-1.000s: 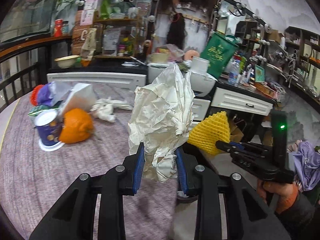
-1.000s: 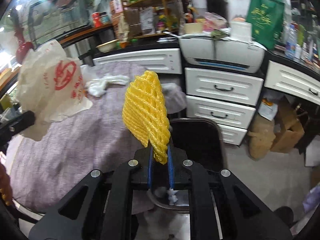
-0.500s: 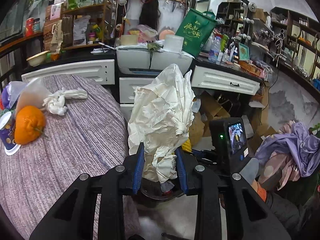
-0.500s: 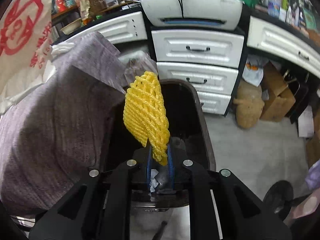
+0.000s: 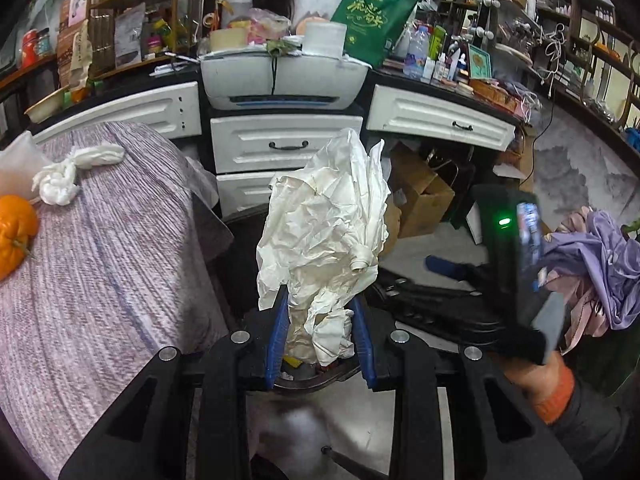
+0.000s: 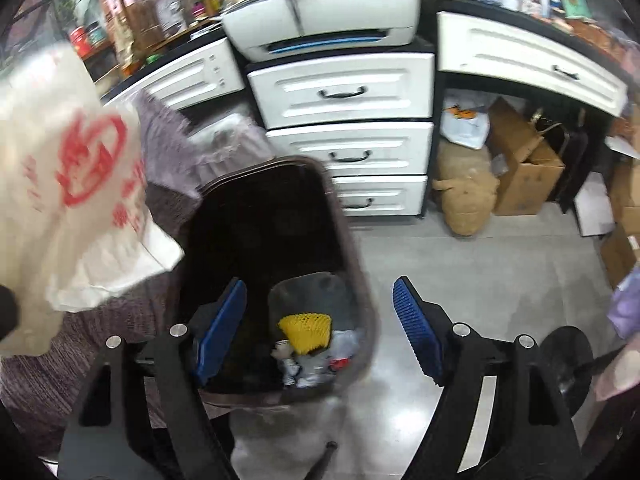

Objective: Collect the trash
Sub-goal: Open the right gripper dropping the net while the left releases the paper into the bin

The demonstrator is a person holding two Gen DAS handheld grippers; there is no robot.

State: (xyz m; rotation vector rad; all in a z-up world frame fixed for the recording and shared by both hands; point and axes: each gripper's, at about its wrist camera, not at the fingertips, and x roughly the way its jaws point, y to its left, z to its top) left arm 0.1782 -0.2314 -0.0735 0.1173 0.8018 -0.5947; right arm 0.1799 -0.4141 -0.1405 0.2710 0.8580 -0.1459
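- Drop in progress: the right gripper [image 6: 318,328] hangs over the dark bin [image 6: 348,216], its blue pads [image 6: 416,332] spreading apart with nothing between them.
- The yellow foam net [image 6: 306,330] lies at the bottom of the bin among other scraps, clear of both pads; that piece of trash looks delivered.
- The left gripper [image 5: 318,332] has its fingers [image 5: 277,332] clamped on the lower end of a crumpled white bag [image 5: 328,232], which stands up above the jaws.
- In the right wrist view the same bag [image 6: 76,184], printed in red, shows blurred at the left, beside the bin's near-left rim and not yet clearly over the opening.
- In the left wrist view the bin's rim [image 5: 316,384] shows just under the left fingers, so the bag is close to the mouth.
- Still on the purple tablecloth [image 5: 112,280]: a twisted white tissue [image 5: 68,172] near the far edge, and an orange [image 5: 14,232] at the left edge, the latter perhaps not trash.
- Judged step: first item dropped, second about to follow.
- Next move calls for clearing the right gripper from the mouth, carrying the bag over the middle of the opening and only then spreading the left fingers; the bag is light and bulky, so it may catch on the rim or drift to the floor [image 6: 500,272].
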